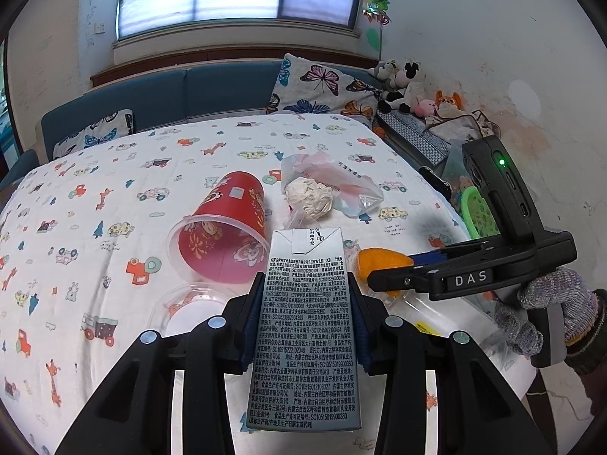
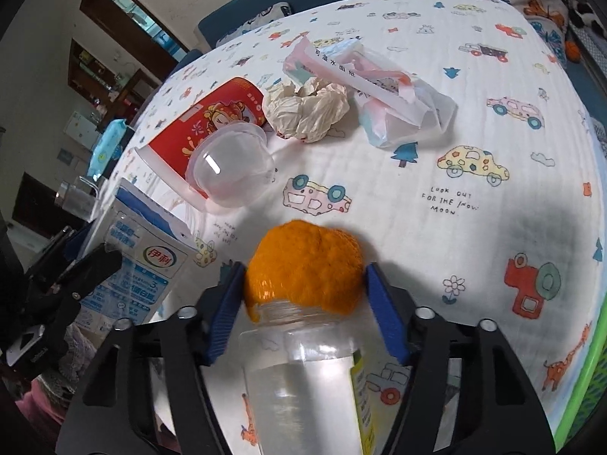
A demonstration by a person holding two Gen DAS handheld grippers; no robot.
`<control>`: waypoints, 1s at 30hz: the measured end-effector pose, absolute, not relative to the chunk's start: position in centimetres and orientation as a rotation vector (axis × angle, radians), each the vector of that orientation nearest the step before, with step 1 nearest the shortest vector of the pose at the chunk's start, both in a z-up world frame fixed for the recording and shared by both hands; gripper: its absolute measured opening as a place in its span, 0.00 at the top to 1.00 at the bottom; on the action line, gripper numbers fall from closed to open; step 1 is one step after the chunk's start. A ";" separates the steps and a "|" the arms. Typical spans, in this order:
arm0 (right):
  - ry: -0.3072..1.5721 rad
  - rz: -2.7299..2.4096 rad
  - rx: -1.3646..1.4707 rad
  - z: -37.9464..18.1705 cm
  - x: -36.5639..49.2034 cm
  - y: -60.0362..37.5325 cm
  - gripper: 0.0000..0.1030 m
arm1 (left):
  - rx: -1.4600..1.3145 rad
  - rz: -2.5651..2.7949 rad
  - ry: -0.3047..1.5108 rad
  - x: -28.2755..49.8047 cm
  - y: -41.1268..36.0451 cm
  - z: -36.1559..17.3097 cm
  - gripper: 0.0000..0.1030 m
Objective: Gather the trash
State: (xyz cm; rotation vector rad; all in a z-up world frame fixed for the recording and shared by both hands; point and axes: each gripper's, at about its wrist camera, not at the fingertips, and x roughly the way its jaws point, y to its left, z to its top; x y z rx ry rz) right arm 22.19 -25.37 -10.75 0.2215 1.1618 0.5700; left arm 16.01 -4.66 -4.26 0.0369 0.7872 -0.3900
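Observation:
My left gripper is shut on a grey milk carton, held above the table; the carton also shows in the right wrist view. My right gripper is shut on a clear plastic bottle with an orange cap, also seen in the left wrist view. On the patterned tablecloth lie a red paper cup on its side, a clear plastic cup, a crumpled paper ball and a plastic bag with wrappers.
A blue sofa with butterfly cushions stands behind the table. Plush toys sit at the far right. A green basket stands at the table's right edge. A blue wipes pack lies past the left edge.

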 end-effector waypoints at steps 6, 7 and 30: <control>1.130 0.580 0.252 -10.4 22.1 -25.9 0.44 | 0.040 -0.392 0.780 16.0 -4.8 -3.9 0.62; 1.119 0.584 0.252 -10.2 22.0 -26.0 0.44 | 0.039 -0.392 0.781 16.1 -4.7 -3.9 0.62; 1.108 0.557 0.089 -9.3 23.9 -23.7 0.19 | 0.024 -0.370 0.783 16.2 -4.0 -3.8 0.62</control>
